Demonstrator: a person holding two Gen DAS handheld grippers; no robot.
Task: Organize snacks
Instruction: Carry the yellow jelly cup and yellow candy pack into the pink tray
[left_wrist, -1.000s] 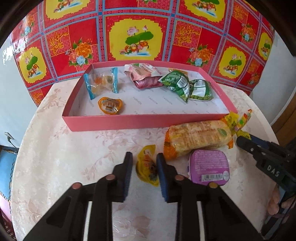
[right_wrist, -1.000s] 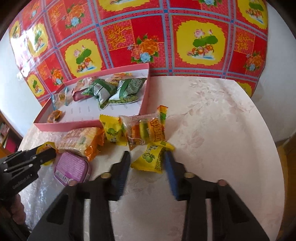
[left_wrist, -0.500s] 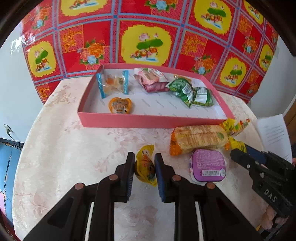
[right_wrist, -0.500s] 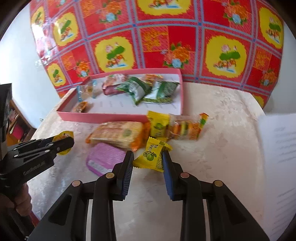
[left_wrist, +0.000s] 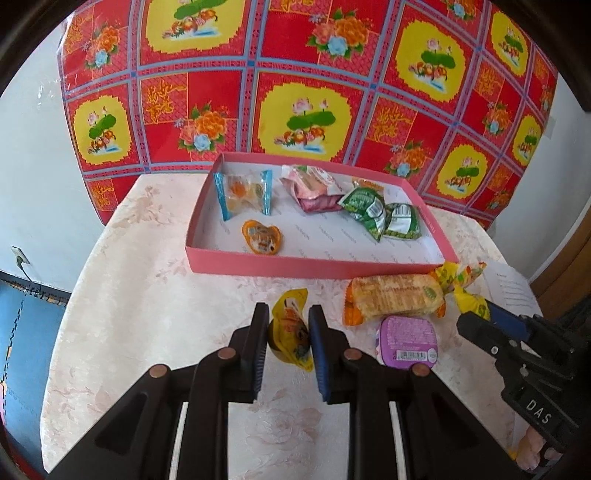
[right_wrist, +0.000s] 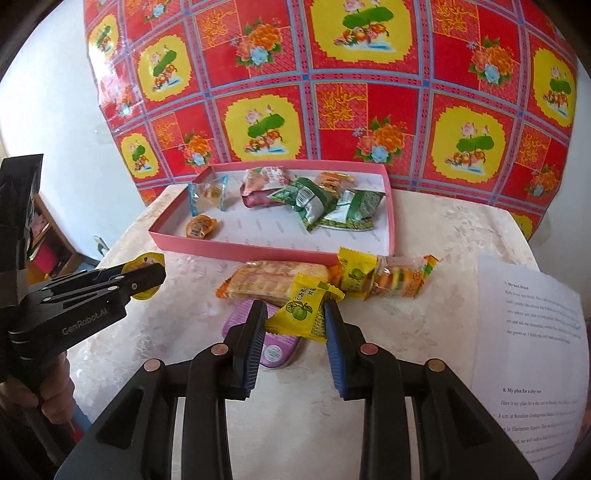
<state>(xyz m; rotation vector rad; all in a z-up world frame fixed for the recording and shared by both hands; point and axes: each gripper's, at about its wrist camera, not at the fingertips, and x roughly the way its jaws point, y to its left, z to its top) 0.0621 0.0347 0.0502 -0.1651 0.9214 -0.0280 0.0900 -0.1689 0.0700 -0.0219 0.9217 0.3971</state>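
My left gripper (left_wrist: 286, 325) is shut on a small yellow jelly cup (left_wrist: 290, 328), held a little above the table. My right gripper (right_wrist: 295, 314) is shut on a yellow lime candy packet (right_wrist: 301, 313), also lifted. The pink tray (left_wrist: 314, 260) stands at the back and holds several snacks: a blue-edged packet (left_wrist: 243, 194), an orange jelly cup (left_wrist: 261, 237), a pink packet (left_wrist: 314, 186) and green packets (left_wrist: 380, 214). In front of the tray lie an orange cracker pack (left_wrist: 393, 297), a purple tin (left_wrist: 406, 341) and a striped candy pack (right_wrist: 393, 277). From the right wrist view the left gripper (right_wrist: 146, 277) shows at the left.
The round table (left_wrist: 147, 295) wears a pale floral cloth, and a red and yellow flowered cloth (left_wrist: 303, 92) hangs behind it. A printed sheet of paper (right_wrist: 532, 350) lies at the right of the table. A hand (right_wrist: 55, 398) holds the left tool.
Both grippers have risen and drawn back from the tray, each with its snack. The yellow lime packet has come off the table beside the striped candy pack.
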